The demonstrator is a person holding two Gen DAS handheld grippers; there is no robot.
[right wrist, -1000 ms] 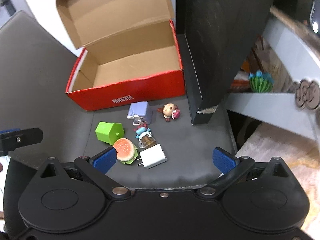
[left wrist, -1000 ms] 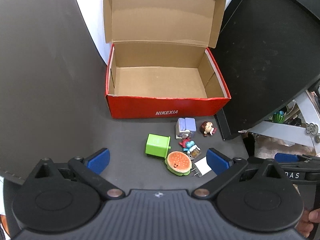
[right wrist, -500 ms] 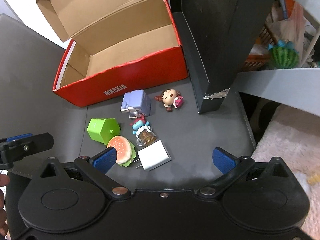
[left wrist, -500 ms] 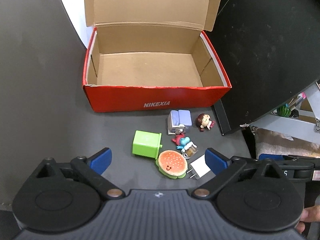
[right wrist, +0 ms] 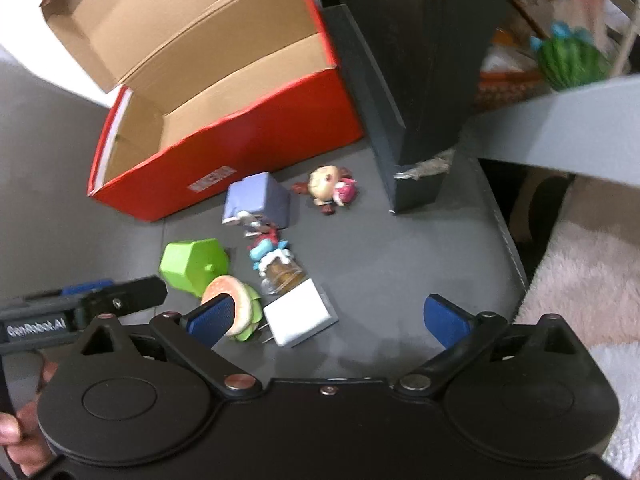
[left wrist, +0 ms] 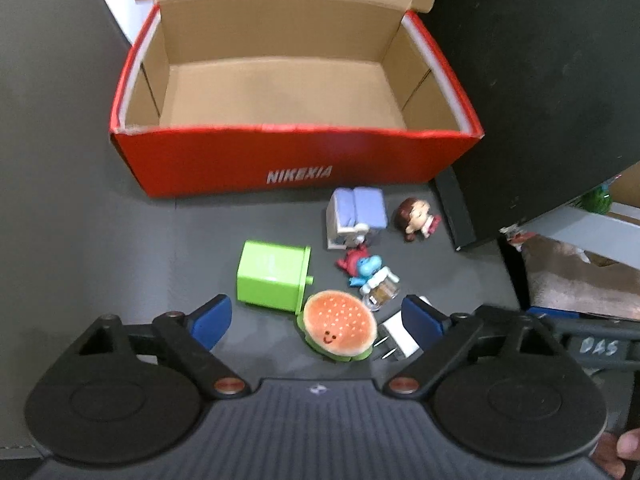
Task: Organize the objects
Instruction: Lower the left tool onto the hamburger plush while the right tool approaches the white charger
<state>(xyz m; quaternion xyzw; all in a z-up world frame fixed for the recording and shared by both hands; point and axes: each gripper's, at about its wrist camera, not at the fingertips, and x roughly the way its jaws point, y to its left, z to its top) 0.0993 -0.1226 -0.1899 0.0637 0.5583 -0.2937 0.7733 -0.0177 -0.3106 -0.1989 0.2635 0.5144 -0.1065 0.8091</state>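
The red shoebox [left wrist: 296, 160] is sitting empty, stiff and light, while just in front of it the left gripper [left wrist: 318, 320], jaws narrowing yet empty, is straddling the soft, squashy burger toy [left wrist: 340, 324], best pinched across its bun sides; right gripper [right wrist: 328, 318] gaping, empty.

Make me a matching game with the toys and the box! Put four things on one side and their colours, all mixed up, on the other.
Things:
1. shoebox
2. little bin
3. burger toy
4. charger plug

Colours:
A. white
B. orange bun with a smiley face
C. red outside, brown inside
D. bright green

Pairs: 1-C, 2-D, 3-B, 4-A
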